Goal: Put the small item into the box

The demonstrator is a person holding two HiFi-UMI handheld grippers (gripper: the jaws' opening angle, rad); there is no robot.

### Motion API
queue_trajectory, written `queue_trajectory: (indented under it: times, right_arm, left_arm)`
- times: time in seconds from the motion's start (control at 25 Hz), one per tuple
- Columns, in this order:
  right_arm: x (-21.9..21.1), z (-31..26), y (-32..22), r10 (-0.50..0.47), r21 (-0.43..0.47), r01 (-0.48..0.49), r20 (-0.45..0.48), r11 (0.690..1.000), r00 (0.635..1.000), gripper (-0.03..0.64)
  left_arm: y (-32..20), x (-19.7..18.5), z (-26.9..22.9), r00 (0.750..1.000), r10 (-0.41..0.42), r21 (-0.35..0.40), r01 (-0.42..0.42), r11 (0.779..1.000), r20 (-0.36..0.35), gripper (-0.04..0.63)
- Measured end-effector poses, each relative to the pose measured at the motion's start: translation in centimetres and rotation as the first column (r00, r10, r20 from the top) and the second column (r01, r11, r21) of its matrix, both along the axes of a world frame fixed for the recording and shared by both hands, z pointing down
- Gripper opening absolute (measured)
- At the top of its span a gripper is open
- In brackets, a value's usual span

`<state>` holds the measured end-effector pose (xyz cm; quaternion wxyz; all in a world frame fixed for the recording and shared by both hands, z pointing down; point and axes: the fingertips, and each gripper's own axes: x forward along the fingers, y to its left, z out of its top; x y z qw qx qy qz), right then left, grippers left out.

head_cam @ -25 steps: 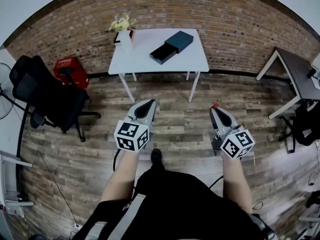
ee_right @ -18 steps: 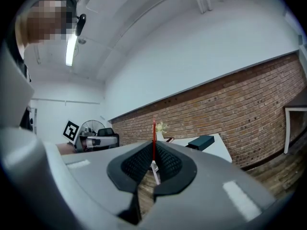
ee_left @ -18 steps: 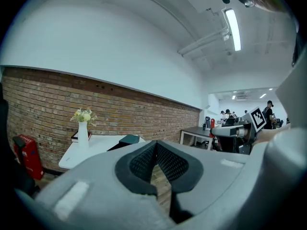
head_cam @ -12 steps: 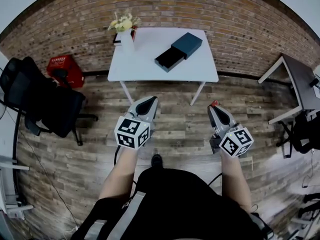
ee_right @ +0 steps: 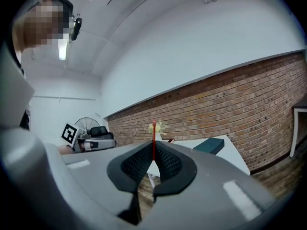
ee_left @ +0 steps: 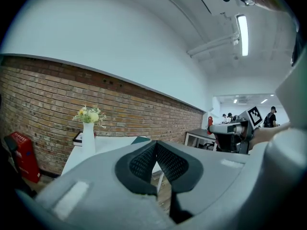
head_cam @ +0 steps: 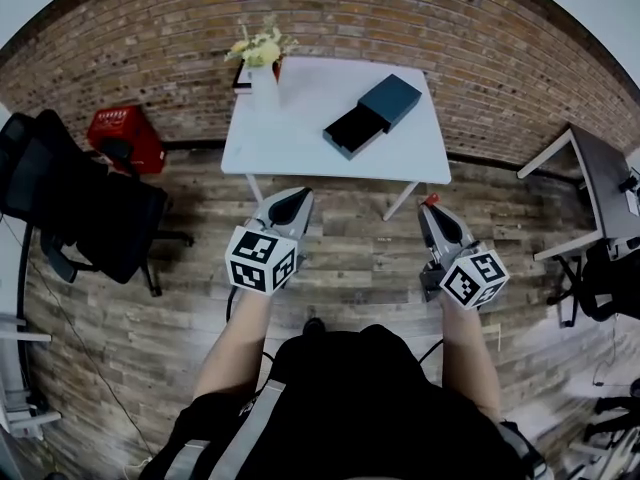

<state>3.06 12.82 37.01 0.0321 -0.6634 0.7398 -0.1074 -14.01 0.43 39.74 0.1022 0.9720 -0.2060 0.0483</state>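
A dark box lies on the white table ahead, its inner tray slid partly out toward me. It shows as a dark teal block in the right gripper view. My right gripper is shut on a thin red item that sticks up between the closed jaws; in the head view it is only a red speck at the tip. Empty and shut, the left gripper has its pads pressed together. Both grippers hang over the wooden floor, short of the table's near edge.
A white vase of yellow flowers stands at the table's back left corner. A black office chair and a red crate sit to the left. Another desk stands at the right. A brick wall runs behind the table.
The table and box have come nearer and shifted right in the head view as the person steps forward. Both grippers keep their pose and stay shut.
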Motion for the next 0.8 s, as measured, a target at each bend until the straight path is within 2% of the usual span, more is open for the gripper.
queue_trajectory:
  times: [0.32, 0.56, 0.8]
  right_arm:
    - [1.2, 2.0, -3.9, -0.041, -0.029, 0.042, 0.023, 0.999, 0.999, 0.014]
    - [6.0, 2.9, -8.3, -0.064, -0.012, 0.065, 0.060, 0.998, 0.996, 0.014]
    - [12.0, 3.7, -13.9, -0.106, -0.010, 0.107, 0.088, 0.994, 0.990, 0.014]
  left_arm:
    - [-3.4, 1.5, 1.9, 0.999, -0.031, -0.028, 0.032, 0.999, 0.015, 0.008]
    - [-6.7, 5.3, 3.1, 0.996, -0.060, -0.033, 0.062, 0.998, 0.063, 0.008]
    - [-11.5, 11.2, 2.7, 0.989, -0.103, -0.004, 0.104, 0.995, 0.110, 0.008]
